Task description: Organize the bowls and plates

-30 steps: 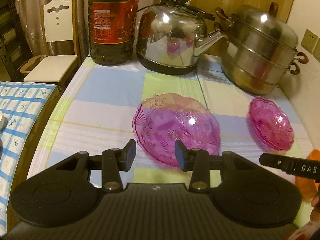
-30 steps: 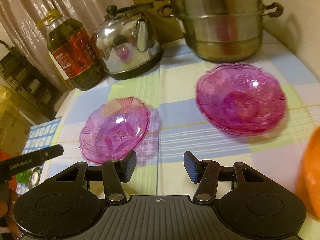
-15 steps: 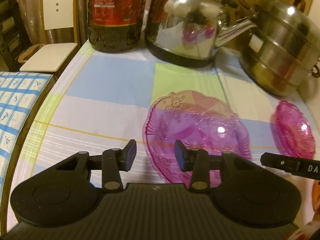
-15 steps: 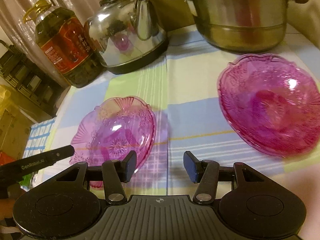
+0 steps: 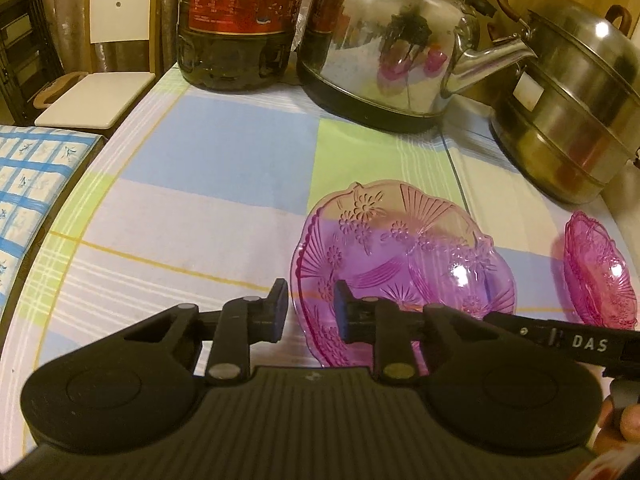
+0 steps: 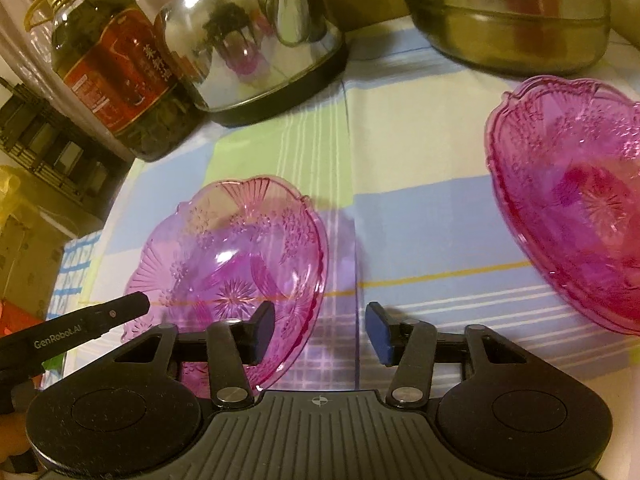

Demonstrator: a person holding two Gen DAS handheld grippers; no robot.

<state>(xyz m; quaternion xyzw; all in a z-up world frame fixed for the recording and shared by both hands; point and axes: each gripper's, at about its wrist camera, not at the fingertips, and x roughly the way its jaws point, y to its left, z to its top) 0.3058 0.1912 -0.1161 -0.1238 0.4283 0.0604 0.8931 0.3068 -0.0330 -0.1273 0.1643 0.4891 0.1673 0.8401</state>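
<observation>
Pink glass plate, left wrist view: the lighter pink plate point(image 5: 404, 264) lies flat on the checked tablecloth point(image 5: 224, 152), at the near middle of the table.
Left gripper: the left gripper point(image 5: 308, 312) straddles the plate's near left rim; its jaws are closing with the rim between them, and a small gap shows on each side, so the pads do not press it.
Second plate: a deeper pink plate point(image 5: 600, 272) sits near the right edge, apart from the first.
Right tool: a black finger of the right gripper point(image 5: 560, 338) reaches in from the right over the first plate's near rim.
Back of table: an oil bottle point(image 5: 236, 20), a steel kettle point(image 5: 396, 48) and a stacked steel steamer pot point(image 5: 568, 108) stand in a row.
Off the table: a white chair point(image 5: 104, 72) at the left.

Plates, right wrist view: the lighter plate point(image 6: 228, 264) is low left; the deeper pink one point(image 6: 572, 200) is at the right, well apart.
Right gripper: the right gripper point(image 6: 320, 330) has its jaws closing, the left pad over the lighter plate's right rim, the right pad over bare cloth point(image 6: 420, 240); the rim lies between them, unpinched.
Left tool: a finger of the left gripper point(image 6: 92, 320) crosses that plate's left edge.
Background: bottle point(image 6: 116, 68), kettle point(image 6: 256, 40), pot point(image 6: 512, 12).
</observation>
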